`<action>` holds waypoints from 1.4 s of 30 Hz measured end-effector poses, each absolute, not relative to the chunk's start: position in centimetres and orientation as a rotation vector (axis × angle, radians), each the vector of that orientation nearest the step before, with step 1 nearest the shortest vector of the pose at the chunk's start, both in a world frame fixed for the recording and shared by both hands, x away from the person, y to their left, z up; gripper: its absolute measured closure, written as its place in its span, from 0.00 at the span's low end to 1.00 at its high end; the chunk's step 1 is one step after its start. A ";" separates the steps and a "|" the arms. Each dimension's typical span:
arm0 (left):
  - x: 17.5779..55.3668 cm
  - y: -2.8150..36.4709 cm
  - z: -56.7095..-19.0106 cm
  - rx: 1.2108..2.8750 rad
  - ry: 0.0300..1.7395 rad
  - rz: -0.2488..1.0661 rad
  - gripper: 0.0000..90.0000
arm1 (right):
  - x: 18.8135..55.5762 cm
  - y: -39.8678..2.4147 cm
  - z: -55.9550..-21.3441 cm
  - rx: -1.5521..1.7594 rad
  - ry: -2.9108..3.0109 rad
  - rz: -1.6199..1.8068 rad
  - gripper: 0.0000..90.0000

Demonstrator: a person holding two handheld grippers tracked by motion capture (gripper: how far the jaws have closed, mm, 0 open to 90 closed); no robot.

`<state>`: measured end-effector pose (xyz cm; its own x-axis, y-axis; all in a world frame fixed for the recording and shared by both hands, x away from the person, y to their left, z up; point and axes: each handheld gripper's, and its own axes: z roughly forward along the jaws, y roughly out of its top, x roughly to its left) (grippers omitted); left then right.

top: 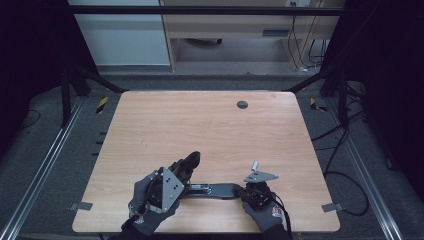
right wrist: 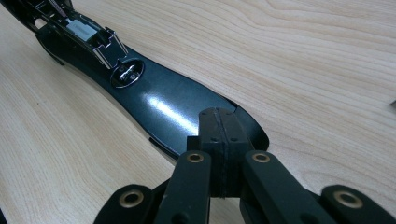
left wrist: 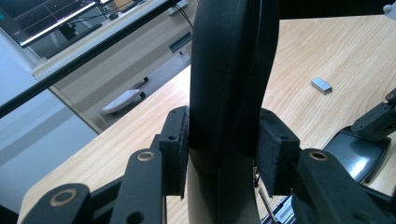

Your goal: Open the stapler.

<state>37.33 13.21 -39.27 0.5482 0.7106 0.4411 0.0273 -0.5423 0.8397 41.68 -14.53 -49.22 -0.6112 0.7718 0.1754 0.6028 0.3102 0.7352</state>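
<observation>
My left gripper point(left wrist: 223, 154) clamps the stapler arm point(left wrist: 229, 70), my right gripper point(right wrist: 219, 140) pins the base point(right wrist: 159, 102) with jaws closed; over-lifting could tip the stapler.

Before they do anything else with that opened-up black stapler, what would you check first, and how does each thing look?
1. Left gripper clamped on the stapler's raised top arm: ok.
2. Right gripper shut on the base, pinning its end to the table: ok.
3. Staple channel open and exposed: ok.
4. Staples already loaded: cannot tell.
5. Spare staple strip lying free on the table: ok.
</observation>
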 end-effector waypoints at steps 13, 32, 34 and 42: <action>37.2 12.5 -39.5 1.971 0.577 1.055 0.65 | 41.8 -14.3 -49.2 1.242 2.366 1.180 1.00; 37.3 14.7 -38.7 1.912 0.672 0.983 0.66 | 41.6 -14.1 -49.2 1.247 2.372 1.185 1.00; 37.3 14.9 -38.6 1.903 0.681 0.975 0.66 | 41.6 -14.1 -49.2 1.249 2.371 1.185 1.00; 37.4 16.6 -38.5 1.856 0.711 0.935 0.66 | 41.6 -14.0 -49.2 1.238 2.365 1.178 1.00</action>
<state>37.37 16.57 -38.54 0.5463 0.7791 0.3076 0.0888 -0.4190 0.9036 41.57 -13.99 -49.23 -0.6196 0.7687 0.1587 0.5897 0.3224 0.7405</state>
